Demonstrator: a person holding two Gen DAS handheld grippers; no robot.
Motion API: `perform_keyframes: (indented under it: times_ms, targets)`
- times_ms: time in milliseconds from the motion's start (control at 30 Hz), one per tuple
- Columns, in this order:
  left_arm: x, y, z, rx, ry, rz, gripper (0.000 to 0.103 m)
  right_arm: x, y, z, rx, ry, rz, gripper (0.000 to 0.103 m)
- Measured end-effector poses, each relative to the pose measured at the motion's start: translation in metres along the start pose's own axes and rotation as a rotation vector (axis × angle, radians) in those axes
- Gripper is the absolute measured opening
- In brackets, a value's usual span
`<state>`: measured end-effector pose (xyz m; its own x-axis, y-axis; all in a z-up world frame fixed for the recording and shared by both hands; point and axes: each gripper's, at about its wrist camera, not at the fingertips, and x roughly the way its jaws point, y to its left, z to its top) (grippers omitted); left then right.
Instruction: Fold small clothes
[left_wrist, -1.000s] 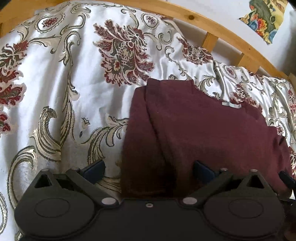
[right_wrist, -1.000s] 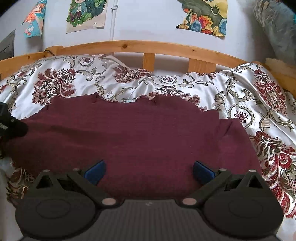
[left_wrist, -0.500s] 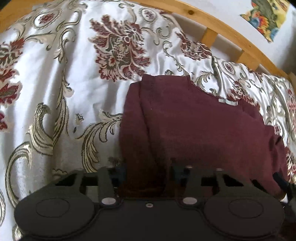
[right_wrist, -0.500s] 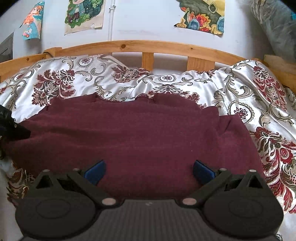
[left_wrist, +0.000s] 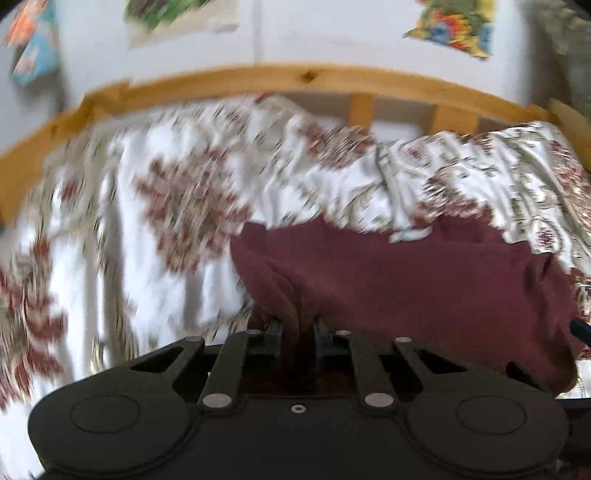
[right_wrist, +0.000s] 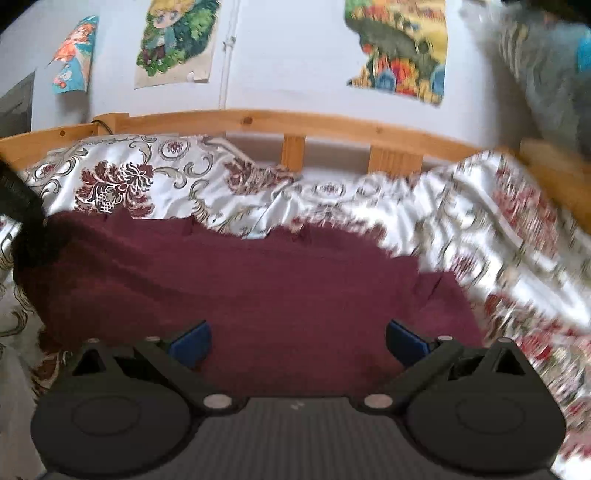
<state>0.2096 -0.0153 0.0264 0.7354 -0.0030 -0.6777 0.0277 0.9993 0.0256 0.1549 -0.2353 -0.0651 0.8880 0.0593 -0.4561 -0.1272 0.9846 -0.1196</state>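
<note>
While L claw (left_wrist: 297, 338) just closed, pinching maroon garment (left_wrist: 406, 288); R claw (right_wrist: 297, 341) wide over it.

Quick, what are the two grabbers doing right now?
Left gripper: fingers just closed, pinching the maroon garment.
Right gripper: open, holding nothing, above the garment.

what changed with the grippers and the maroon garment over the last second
The left gripper has just been closing and now pinches the near left edge of the maroon garment, bunching and lifting it; its view swung up to show the wall. The right gripper stayed open over the garment, gripping nothing. The floral bedspread and wooden bed rail are unchanged.
</note>
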Motion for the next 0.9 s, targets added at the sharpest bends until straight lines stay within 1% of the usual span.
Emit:
perform_keyframes:
  times_ms: [133, 267, 367, 500, 633, 700, 733, 800, 833, 900]
  targets:
    - [-0.012, -0.037, 0.019, 0.099, -0.048, -0.059, 0.015, -0.008, -0.013, 0.005, -0.027, -0.003, -0.038, 0.103]
    - [-0.01, -0.076, 0.027, 0.202, -0.07, -0.138, 0.014, -0.007, -0.037, 0.009, -0.029, -0.006, -0.113, 0.103]
    - [-0.002, -0.104, 0.021, 0.285, -0.056, -0.18, 0.014, -0.001, -0.059, 0.012, -0.026, -0.007, -0.175, 0.103]
    - [0.007, -0.13, 0.002, 0.383, -0.031, -0.223, 0.015, 0.006, -0.088, 0.011, 0.031, 0.003, -0.227, 0.103]
    - [0.007, -0.132, -0.014, 0.395, -0.036, -0.258, 0.022, 0.01, -0.113, 0.007, 0.122, 0.012, -0.234, 0.103]
    - [0.002, -0.127, -0.016, 0.369, -0.048, -0.299, 0.036, 0.01, -0.122, 0.006, 0.165, 0.012, -0.223, 0.103]
    - [0.001, -0.126, -0.016, 0.356, -0.056, -0.315, 0.041, 0.01, -0.126, 0.006, 0.184, 0.009, -0.214, 0.103]
    - [-0.008, -0.121, -0.016, 0.335, -0.077, -0.358, 0.06, 0.011, -0.129, 0.005, 0.212, 0.005, -0.203, 0.103]
    - [-0.012, -0.119, -0.016, 0.325, -0.09, -0.371, 0.065, 0.011, -0.13, 0.005, 0.22, 0.004, -0.197, 0.103]
    - [-0.026, -0.114, -0.016, 0.31, -0.135, -0.389, 0.081, 0.011, -0.13, 0.004, 0.23, -0.001, -0.18, 0.103]
